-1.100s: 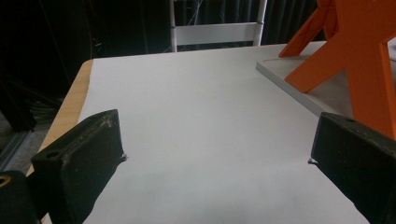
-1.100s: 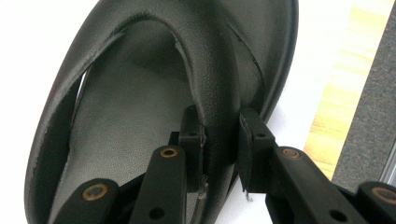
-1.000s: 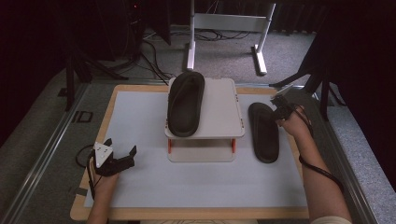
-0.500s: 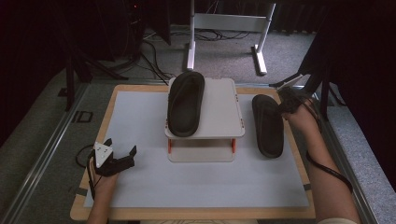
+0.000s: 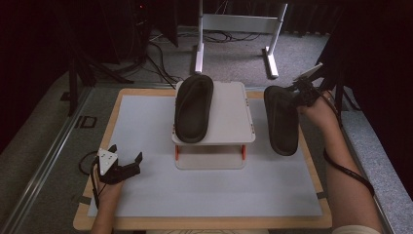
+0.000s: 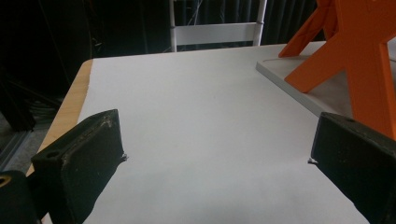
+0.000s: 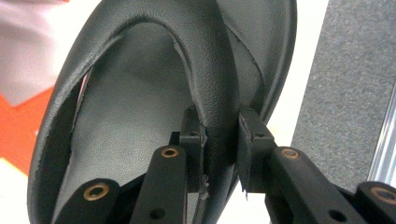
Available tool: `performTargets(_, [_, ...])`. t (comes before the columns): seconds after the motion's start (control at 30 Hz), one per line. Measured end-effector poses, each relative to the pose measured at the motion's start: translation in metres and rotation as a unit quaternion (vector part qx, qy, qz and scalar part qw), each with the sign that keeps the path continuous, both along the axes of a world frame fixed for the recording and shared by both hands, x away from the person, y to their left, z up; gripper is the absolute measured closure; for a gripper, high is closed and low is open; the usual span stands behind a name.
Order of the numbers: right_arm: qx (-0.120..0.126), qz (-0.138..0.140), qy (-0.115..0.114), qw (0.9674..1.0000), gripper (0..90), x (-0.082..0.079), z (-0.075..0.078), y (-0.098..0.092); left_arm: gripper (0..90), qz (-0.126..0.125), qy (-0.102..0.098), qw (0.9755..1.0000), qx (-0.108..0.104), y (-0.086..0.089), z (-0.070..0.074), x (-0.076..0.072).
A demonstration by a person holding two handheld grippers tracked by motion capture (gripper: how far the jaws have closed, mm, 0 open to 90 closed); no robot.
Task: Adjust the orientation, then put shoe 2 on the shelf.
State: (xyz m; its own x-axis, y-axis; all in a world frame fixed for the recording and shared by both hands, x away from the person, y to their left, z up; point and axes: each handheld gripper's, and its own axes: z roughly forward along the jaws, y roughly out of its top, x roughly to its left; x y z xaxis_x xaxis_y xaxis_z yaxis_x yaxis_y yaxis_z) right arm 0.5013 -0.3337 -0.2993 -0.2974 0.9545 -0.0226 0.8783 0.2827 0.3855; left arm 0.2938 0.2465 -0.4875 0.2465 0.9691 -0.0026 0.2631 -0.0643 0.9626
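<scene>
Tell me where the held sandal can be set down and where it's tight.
Free: the rack's top shelf right of the sandal already there, the mat left of the rack, and the wide strip in front of it, bounded by the open left gripper. Tight: the mat's right margin under the lifted sandal clamped in the right gripper.

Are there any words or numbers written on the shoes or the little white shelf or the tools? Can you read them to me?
No, there are no words or numbers to read.
Sandal on the shelf: plain black, nothing written.
Sandal held by the right tool: plain black, nothing written.
White shelf: blank.
Left tool and right tool: no labels that I can make out.
</scene>
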Motion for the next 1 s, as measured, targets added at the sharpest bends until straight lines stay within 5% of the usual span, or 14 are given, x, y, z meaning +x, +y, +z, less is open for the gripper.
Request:
performTargets(0.53, [-0.002, 0.014, -0.010, 0.9998, 74.9, -0.002, 0.041, 0.023, 2.1, -0.001, 0.000, 1.0000, 0.000, 0.000, 0.000, 0.000])
performTargets(1.0, [-0.001, 0.040, -0.025, 0.9989, 75.0, -0.005, 0.075, 0.062, 2.1, -0.002, 0.000, 1.0000, 0.000, 0.000, 0.000, 0.000])
